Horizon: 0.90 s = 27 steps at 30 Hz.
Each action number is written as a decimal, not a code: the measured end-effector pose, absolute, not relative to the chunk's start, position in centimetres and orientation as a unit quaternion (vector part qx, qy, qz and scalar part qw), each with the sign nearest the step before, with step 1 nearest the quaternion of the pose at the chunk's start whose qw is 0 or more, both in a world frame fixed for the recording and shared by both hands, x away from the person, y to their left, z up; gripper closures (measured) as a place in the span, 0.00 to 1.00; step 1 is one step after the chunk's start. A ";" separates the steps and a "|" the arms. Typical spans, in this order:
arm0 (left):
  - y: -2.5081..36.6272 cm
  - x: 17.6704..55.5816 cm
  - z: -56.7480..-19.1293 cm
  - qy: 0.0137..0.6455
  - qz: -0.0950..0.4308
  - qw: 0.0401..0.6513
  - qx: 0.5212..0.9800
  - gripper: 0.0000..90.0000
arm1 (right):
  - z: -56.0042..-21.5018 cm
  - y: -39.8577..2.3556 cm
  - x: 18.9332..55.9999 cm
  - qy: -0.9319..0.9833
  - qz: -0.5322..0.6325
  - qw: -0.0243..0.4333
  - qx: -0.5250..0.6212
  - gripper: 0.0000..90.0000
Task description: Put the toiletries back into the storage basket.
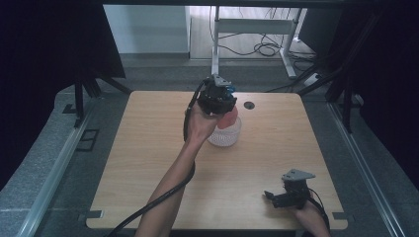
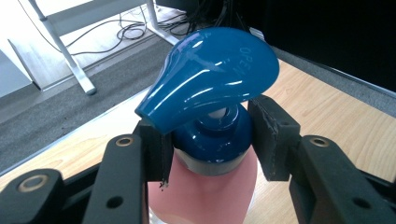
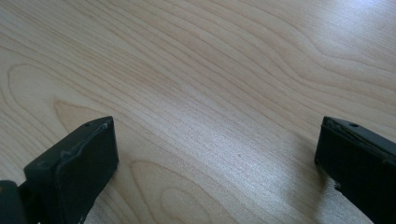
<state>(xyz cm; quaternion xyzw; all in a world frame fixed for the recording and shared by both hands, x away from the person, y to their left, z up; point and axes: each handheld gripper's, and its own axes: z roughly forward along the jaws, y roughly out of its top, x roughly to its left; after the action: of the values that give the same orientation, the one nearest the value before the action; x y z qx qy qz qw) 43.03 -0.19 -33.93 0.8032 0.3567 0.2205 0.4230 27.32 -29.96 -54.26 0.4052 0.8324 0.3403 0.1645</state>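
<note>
A pink bottle point(image 2: 205, 191) with a glossy blue pump head point(image 2: 210, 79) stands between the jaws of my left gripper point(image 2: 210, 137). The pads are shut on its blue collar just under the spout. In the high view the left gripper point(image 1: 226, 106) holds the pink bottle point(image 1: 229, 120) over a clear round container point(image 1: 225, 138) at the table's middle back; I cannot tell whether the bottle touches it. My right gripper point(image 1: 271, 198) lies low at the front right, jaws pointing left. The right gripper point(image 3: 215, 140) is open over bare wood.
The wooden table point(image 1: 148, 148) has a dark cable hole point(image 1: 249, 105) near its back edge. A white desk frame point(image 1: 247, 29) and loose cables stand on the floor behind. Dark curtains hang on both sides. The left gripper's cable trails off the front edge.
</note>
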 end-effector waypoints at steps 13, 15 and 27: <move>-1.0 44.3 -36.1 0.374 0.220 0.416 0.799 0.59 | -54.3 -30.0 27.3 0.833 0.340 0.165 0.405 0.00; -1.1 44.4 -36.4 0.376 0.218 0.415 0.799 0.59 | -54.3 -30.0 27.3 0.833 0.340 0.165 0.404 0.00; -1.4 44.5 -37.9 0.380 0.214 0.409 0.801 0.59 | -54.3 -29.9 27.3 0.832 0.341 0.164 0.406 0.00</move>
<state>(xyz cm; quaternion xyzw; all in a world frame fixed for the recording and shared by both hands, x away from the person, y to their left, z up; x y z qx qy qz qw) 44.51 -1.37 -37.85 0.8013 0.3803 0.2141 0.4092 27.31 -29.94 -54.26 0.4055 0.8321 0.3409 0.1639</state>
